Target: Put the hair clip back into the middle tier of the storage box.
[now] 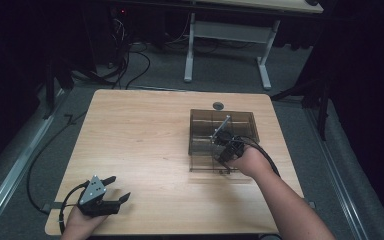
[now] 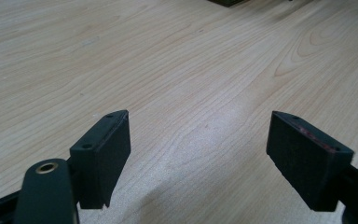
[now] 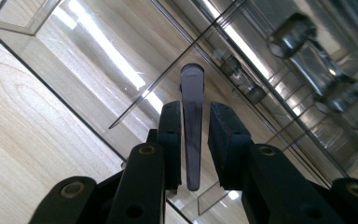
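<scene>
My left gripper point(image 1: 111, 196) sits idle at the near-left of the table point(image 1: 140, 130), jaws spread wide over bare wood, well apart from everything. To the right, my right gripper point(image 3: 195, 135) is over the near side of the smoky clear divided tray point(image 1: 222, 116), its jaws pinching, or nearly so, a slim grey stick point(image 3: 192, 121). The stick's long axis runs straight along the jaws and pokes out past their tips toward the tray's compartments, so the right hand is the one to work it.
</scene>
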